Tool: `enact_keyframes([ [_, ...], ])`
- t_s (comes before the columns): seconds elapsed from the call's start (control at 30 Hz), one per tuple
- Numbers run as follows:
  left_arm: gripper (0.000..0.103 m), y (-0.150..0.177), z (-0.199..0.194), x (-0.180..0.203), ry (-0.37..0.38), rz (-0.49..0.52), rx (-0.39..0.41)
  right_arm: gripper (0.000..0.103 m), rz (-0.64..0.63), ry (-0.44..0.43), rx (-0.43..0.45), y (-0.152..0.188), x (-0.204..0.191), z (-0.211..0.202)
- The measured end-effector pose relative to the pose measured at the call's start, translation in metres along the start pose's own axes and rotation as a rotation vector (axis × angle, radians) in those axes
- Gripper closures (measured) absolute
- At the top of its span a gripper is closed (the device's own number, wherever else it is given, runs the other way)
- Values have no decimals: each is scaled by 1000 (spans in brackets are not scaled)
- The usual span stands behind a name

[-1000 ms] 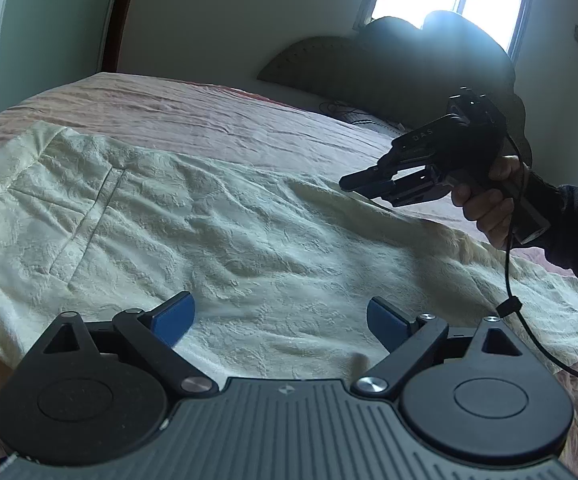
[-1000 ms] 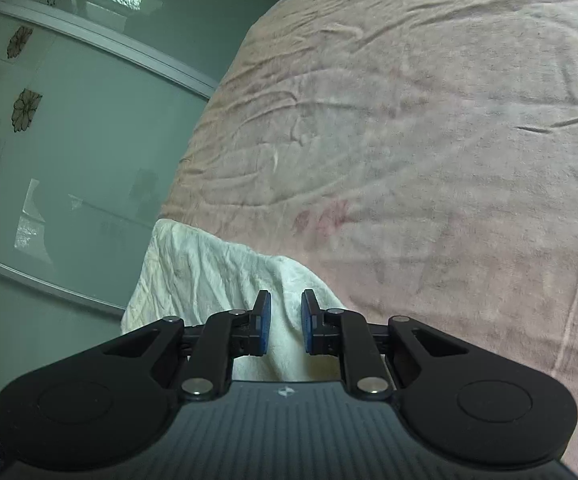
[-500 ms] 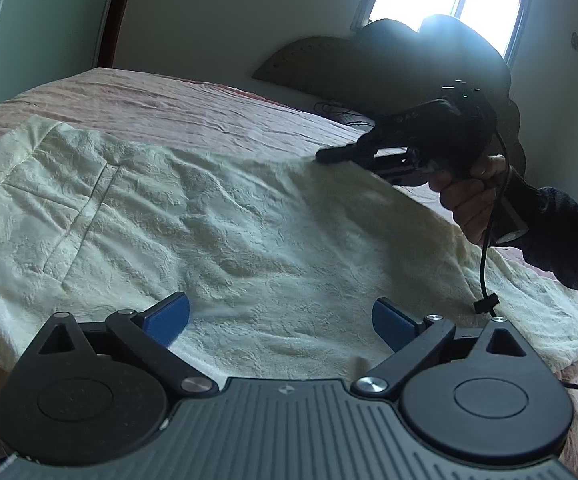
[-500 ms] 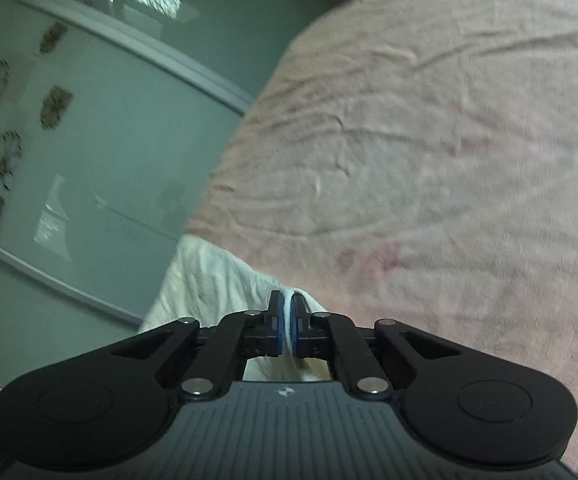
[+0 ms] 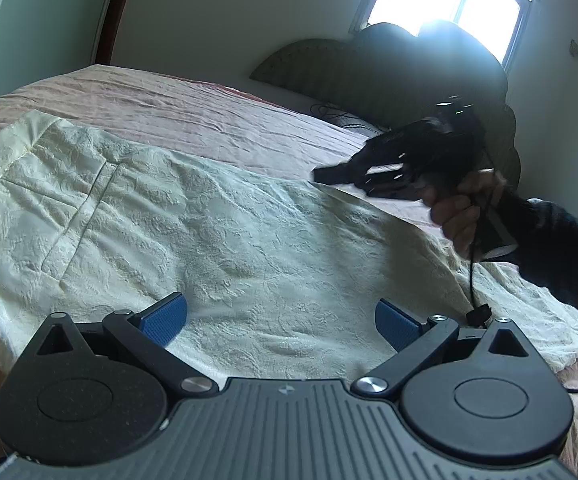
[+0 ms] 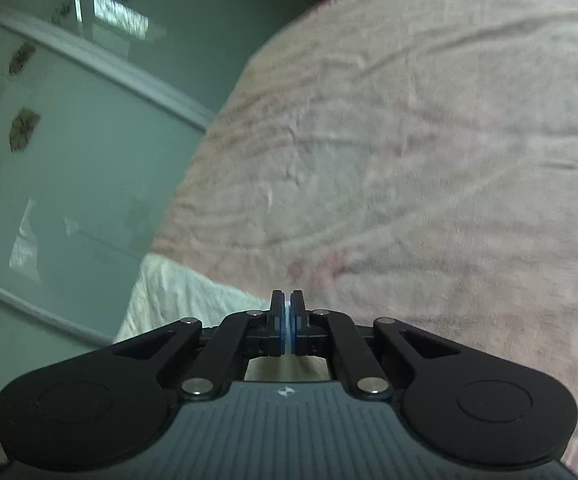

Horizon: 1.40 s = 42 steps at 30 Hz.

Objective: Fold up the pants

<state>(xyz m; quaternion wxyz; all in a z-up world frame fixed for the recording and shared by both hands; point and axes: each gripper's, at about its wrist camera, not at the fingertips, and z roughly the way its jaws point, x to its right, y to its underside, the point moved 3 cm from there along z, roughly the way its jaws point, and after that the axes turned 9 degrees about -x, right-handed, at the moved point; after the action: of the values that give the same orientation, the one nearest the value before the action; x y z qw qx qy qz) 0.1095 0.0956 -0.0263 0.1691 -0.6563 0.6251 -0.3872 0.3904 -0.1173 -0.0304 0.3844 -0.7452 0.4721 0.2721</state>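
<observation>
Cream fabric: textured pants [image 5: 217, 216], spread flat on the pink bedspread [image 5: 193, 116], well apart from the dark headboard [image 5: 389, 68].
Long axis: across the left-wrist view, wide seamed end at far left, narrowing toward the right edge of the bed.
Far edge: lifted into a small ridge where pinched; rest of the cloth lying flat.
Right gripper [image 5: 323, 174]: closed on that far edge, a thin sliver of pale cloth between the blue pads [image 6: 277, 320] in its own view; held by a hand [image 5: 459, 216] in a dark sleeve [image 5: 561, 252].
Left gripper [image 5: 281, 320]: jaws spread wide, nothing between them, poised just above the near edge, pointing down over the cloth.
Nearer hand: left to the near edge and the wide end; right to the far edge, about mid-length.
Direction of cloth: ahead of and below the left gripper; under and trailing to the left of the right gripper, toward the green glass wardrobe door [image 6: 69, 160].
Judged step: far edge secured, near side not yet gripped; fold not yet made.
Judged hinge of next move: far edge lying straight across from the left gripper, so a fold probably along the long axis, far edge toward near.
Risk, judged: single pinch point, likely sag at both ends.
</observation>
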Motion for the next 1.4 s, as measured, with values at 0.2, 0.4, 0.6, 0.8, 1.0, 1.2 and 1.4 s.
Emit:
enact_keyframes([
  [0.2,4,7,-44,-13,-193,-125,101,97,-86,93,194,42,-51,-55],
  [0.4,4,1,-90,-75,-274,-435,182,81,-116,139,173,135,-85,-57],
  [0.6,5,0,-92,-138,-160,-851,109,71,-62,125,145,210,-93,-40],
  [0.8,14,-13,-84,-145,-201,-803,105,68,-59,228,193,241,-95,-50],
  [1.0,76,-24,-76,-146,-337,-691,47,56,-75,337,221,252,-89,-47],
  [1.2,84,-38,-98,-101,-478,-383,145,48,-50,320,236,258,-90,-47],
  [1.4,84,-20,-67,-120,-525,-390,54,48,-39,292,244,257,-85,-49],
])
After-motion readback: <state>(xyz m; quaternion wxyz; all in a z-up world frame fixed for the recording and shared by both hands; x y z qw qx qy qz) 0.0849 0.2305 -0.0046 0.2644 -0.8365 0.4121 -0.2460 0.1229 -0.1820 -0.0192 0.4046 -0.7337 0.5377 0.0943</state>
